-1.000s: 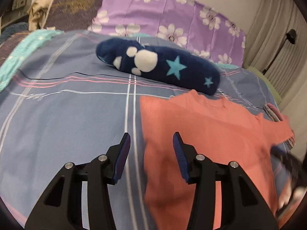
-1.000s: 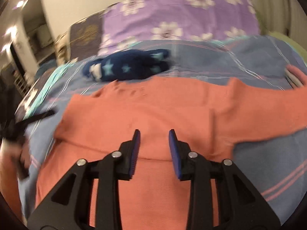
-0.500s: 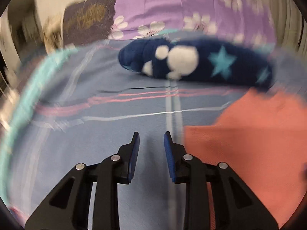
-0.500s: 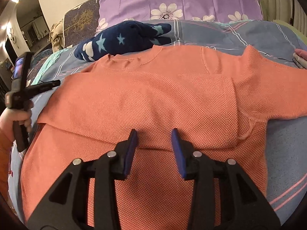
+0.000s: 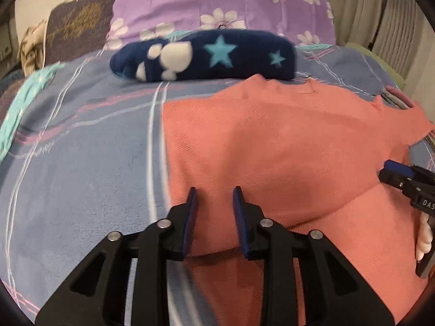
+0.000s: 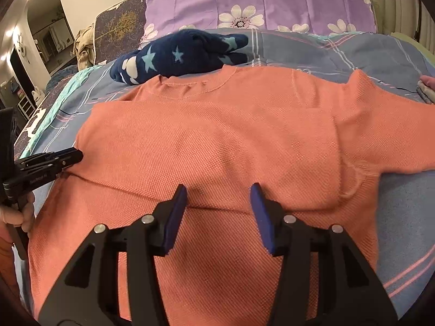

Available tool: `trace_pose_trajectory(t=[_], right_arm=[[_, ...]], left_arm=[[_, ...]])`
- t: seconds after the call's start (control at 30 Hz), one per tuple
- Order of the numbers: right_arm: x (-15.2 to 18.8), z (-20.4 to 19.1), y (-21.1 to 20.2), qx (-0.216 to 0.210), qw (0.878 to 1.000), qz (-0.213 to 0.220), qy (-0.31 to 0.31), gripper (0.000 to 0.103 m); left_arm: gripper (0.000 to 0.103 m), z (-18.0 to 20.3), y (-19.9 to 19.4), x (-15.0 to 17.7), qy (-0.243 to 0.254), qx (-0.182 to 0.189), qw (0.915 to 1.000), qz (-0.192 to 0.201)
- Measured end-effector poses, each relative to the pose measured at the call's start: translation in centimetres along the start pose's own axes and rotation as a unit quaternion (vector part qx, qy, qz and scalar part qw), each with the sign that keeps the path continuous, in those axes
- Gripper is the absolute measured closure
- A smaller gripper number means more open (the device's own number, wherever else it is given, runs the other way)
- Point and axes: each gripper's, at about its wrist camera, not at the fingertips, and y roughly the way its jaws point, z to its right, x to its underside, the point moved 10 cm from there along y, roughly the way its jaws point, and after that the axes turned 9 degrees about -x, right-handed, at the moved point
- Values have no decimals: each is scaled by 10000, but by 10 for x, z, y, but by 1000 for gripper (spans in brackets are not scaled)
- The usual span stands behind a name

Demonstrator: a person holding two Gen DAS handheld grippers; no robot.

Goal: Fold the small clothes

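Note:
A salmon-orange knit sweater (image 6: 231, 141) lies flat on the bed, collar toward the pillows; it also shows in the left wrist view (image 5: 285, 146). Its left sleeve is folded across the body, and the right sleeve (image 6: 394, 133) stretches out to the right. My left gripper (image 5: 214, 209) is open and empty, hovering over the folded sleeve's lower edge near the sweater's left side; it also shows in the right wrist view (image 6: 54, 160). My right gripper (image 6: 218, 206) is open and empty over the fold edge at the sweater's middle; it also shows in the left wrist view (image 5: 394, 172).
A navy plush cushion (image 6: 179, 54) with stars and a paw print lies just behind the collar. A purple flowered pillow (image 6: 261, 2) leans at the headboard. The blue plaid bedsheet (image 5: 81, 149) spreads to the left. Folded striped cloth (image 6: 426, 89) lies at the right edge.
My left gripper swung right from the bare sheet to over the sweater's folded edge and opened a little. My right gripper's jaws opened wider while staying over the sweater.

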Motion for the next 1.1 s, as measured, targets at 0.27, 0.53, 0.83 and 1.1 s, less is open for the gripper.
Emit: trace_pose_trajectory(t=[0.27,0.53,0.83,1.1], right_arm=[[-30,156,-122,974,9750,1228,1574,54],[12,327,-202,635,8771,2284,4178,56],[-11,342,-187,105,8568,2431,4546,95],[-115,160,-166,-628,9346,2616,2325,99]], left_arm=[[45,70,1,-19,210,615,9978,160],[34,81,21,-4,431,310,9986,26],[34,80,20,-3,434,292,9986,38],[33,81,21,-3,424,312,9986,20]])
